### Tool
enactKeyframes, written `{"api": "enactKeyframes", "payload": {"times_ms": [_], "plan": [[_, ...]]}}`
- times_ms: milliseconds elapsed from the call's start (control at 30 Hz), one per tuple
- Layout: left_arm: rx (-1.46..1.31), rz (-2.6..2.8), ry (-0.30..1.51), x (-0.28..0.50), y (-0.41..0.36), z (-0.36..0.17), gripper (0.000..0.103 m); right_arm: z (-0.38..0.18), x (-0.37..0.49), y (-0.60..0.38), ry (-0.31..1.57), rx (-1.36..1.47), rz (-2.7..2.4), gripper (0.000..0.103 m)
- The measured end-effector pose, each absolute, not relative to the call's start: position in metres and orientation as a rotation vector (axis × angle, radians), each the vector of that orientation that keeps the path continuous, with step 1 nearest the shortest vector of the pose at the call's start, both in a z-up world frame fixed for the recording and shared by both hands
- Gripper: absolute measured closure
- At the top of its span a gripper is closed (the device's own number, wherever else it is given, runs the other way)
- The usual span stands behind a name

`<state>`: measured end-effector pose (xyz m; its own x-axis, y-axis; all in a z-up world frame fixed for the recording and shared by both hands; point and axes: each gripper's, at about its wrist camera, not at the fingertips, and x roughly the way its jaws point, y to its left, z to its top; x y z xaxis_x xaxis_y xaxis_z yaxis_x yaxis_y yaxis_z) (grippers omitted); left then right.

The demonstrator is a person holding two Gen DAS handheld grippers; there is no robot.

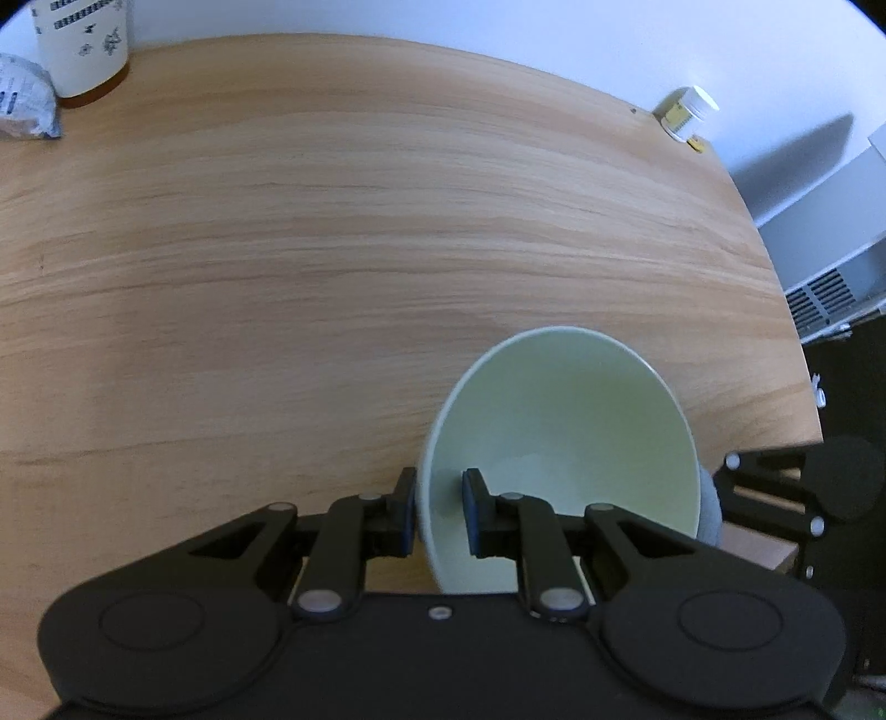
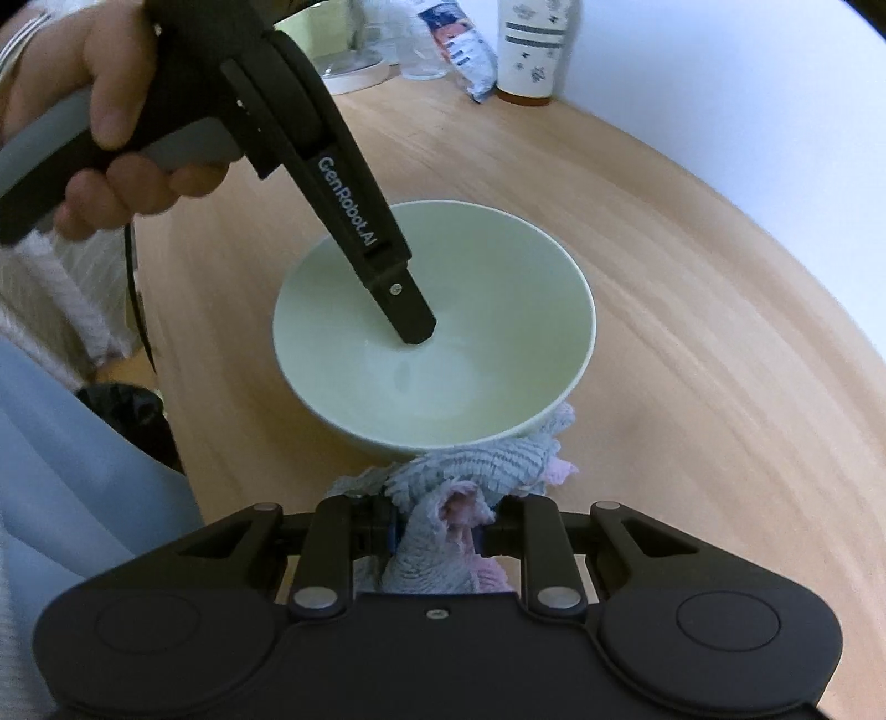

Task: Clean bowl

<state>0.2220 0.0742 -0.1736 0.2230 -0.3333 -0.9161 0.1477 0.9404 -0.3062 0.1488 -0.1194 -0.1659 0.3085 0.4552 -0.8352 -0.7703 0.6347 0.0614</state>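
Observation:
A pale green bowl [image 1: 570, 437] [image 2: 443, 332] is held tilted above the wooden table [image 1: 332, 221]. My left gripper [image 1: 440, 512] is shut on the bowl's rim, one finger outside the wall and one inside; it also shows in the right wrist view [image 2: 412, 324], reaching down into the bowl. My right gripper [image 2: 437, 531] is shut on a grey and pink cloth [image 2: 476, 471], which touches the bowl's near outer wall from below. A bit of the cloth [image 1: 711, 509] shows behind the bowl in the left wrist view, beside my right gripper's body.
A white patterned cup [image 1: 83, 50] [image 2: 534, 50] and a crumpled packet [image 1: 25, 99] [image 2: 470, 55] stand at the table's far edge. A small white jar [image 1: 686, 113] sits at the far right corner. The table's right edge [image 1: 797, 343] drops off beside a radiator.

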Motion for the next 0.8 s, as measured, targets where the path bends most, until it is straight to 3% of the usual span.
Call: {"api": "enactKeyframes", "payload": {"times_ms": [467,800], "plan": [[-0.205,-0.297,1.276,0.209,0.078,-0.173,0.087,-0.167,0.150,-0.114,1.054,-0.003,0.725,0.077],[-0.097,-0.449,1.291,0.213,0.079,-0.172,0.087,-0.160,0.156,-0.127,1.007,-0.092,0.669,0.078]]}}
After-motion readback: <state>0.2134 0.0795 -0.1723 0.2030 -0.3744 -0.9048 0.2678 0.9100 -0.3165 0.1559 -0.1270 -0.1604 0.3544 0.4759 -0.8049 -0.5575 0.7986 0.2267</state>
